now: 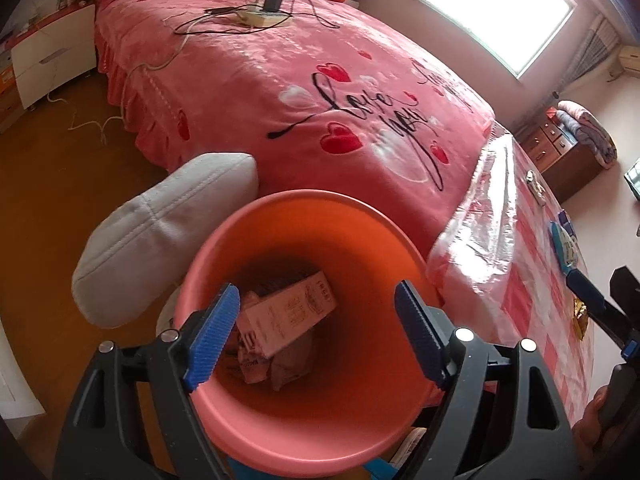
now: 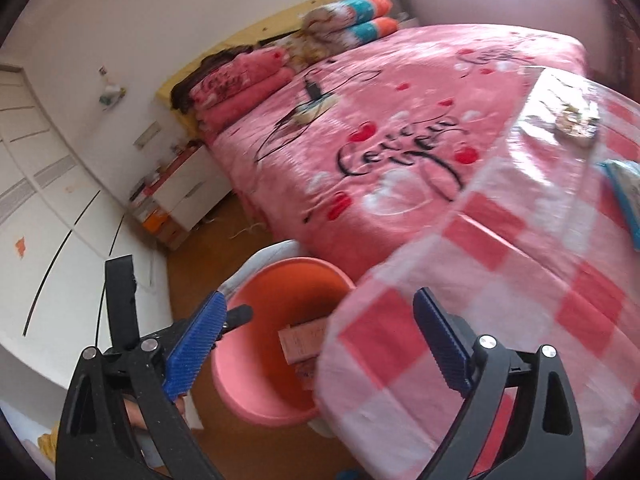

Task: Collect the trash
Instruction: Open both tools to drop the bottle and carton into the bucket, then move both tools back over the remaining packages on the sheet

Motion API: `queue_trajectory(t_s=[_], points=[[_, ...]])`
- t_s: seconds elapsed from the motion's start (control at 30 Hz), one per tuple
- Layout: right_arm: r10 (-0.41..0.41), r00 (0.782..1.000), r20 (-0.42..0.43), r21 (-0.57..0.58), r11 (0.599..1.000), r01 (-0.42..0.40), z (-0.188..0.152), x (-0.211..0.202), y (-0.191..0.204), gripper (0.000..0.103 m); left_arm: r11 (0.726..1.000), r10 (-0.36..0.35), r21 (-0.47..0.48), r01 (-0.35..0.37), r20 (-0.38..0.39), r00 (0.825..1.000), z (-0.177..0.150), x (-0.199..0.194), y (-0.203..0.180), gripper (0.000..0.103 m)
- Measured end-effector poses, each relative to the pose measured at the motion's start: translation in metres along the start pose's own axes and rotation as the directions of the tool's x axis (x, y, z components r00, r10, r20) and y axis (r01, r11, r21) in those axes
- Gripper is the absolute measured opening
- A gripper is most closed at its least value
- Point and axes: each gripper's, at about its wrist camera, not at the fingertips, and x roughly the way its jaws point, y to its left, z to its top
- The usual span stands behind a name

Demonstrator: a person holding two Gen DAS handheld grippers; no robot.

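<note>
A pink-orange trash bin [image 1: 304,412] stands on the floor beside the table. Inside lie a pale carton [image 1: 290,314] and crumpled wrappers [image 1: 280,364]. My left gripper [image 1: 316,336] is open and empty, right above the bin's mouth. In the right wrist view the bin [image 2: 256,384] is lower left, the carton [image 2: 302,338] showing inside. My right gripper [image 2: 320,348] is open and empty over the table's edge. On the checked tablecloth [image 2: 520,280] lie a crumpled wrapper [image 2: 576,124] and a blue packet [image 2: 626,196]. The left view shows a blue packet [image 1: 566,248] and a gold wrapper [image 1: 580,316].
A bed with a pink cover [image 1: 300,80] fills the background; a power strip with cables [image 1: 260,18] lies on it. A white cushion [image 1: 164,232] sits left of the bin. A white nightstand [image 1: 52,68] and a wooden dresser [image 1: 560,152] stand by the walls.
</note>
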Motion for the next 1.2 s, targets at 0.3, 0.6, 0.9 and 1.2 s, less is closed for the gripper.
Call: queue_trajectory(t_s=[0.3,0.6,0.9,1.2], points=[[-0.086,0.994,0.060,0.021,0.996,0.085,-0.016,-0.028,-0.030,0.093,0.998,-0.054,0.046,0.053,0.006,0.999,-0.005,0.001,-0.029,0.089],[-0.112,0.987,0.111,0.020,0.994,0.110,-0.027,-0.048,-0.044,0.095,0.984,-0.113,0.142,0.112,0.003,0.994,-0.010,-0.004,-0.066,0.090],[-0.136,0.977,0.163,0.030,0.991,0.133,-0.032,-0.069,-0.057,0.096,0.973,-0.147,0.177,0.147,-0.016,0.989,-0.014,-0.010,-0.094,0.090],[-0.150,0.970,0.193,0.105,0.986,0.132,-0.036,-0.088,-0.088,0.096,0.974,-0.102,0.198,0.113,-0.065,0.993,-0.019,-0.006,-0.115,0.090]])
